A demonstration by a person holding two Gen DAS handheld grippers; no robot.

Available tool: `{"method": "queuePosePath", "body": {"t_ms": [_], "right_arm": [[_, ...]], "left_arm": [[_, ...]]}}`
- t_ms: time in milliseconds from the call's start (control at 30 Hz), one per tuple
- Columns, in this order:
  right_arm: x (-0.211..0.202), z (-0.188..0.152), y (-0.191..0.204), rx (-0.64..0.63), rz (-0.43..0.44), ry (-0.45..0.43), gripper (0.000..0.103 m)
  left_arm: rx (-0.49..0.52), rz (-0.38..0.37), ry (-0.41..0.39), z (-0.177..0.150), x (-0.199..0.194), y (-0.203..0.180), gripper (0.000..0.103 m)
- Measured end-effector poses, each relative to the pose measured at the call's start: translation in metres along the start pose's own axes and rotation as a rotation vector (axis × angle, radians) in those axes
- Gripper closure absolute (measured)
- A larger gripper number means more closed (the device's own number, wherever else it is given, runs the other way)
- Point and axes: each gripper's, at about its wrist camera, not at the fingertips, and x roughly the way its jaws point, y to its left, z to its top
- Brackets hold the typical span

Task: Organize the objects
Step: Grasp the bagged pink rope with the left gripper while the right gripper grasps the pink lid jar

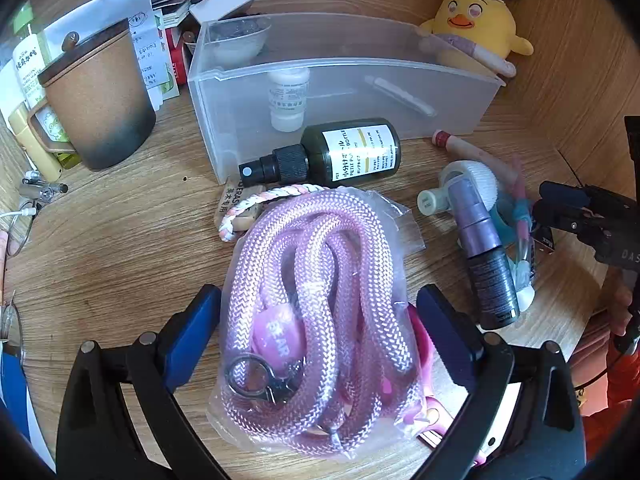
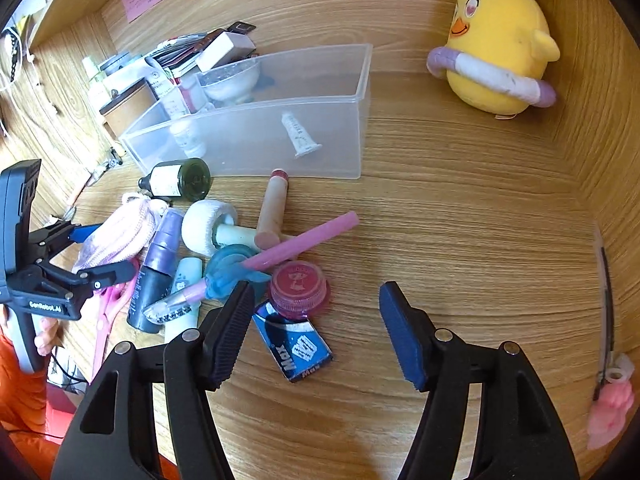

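Wooden desk [image 1: 120,260] is crowded — left gripper [image 1: 320,320], jaws apart, should close squarely on the bagged pink braided rope [image 1: 316,280]; right gripper [image 2: 316,320] gapes empty.

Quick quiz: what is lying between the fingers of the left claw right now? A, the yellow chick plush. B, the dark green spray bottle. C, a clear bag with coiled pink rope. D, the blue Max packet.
C: in the left wrist view the bagged pink rope lies between the open left claw fingers, pads not pressing it.
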Motion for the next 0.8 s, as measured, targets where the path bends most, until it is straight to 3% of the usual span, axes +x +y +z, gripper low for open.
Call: {"method": "queuePosePath", "body": {"t_ms": [267, 433, 800], "right_arm": [[0.008, 0.002, 0.009, -0.039, 0.025, 0.007, 0.072], [0.005, 0.001, 0.013, -0.058, -0.002, -0.013, 0.074], [-0.016, 0.004, 0.004, -0.025, -0.036, -0.073, 0.075]], "left_arm": [[0.003, -0.002, -0.025, -0.004, -0.005, -0.009, 0.026], [-0.014, -0.012, -0.043, -0.004, -0.006, -0.004, 0.038], [-0.069, -0.008, -0.125, -0.013, -0.039, 0.006, 0.041]]}}
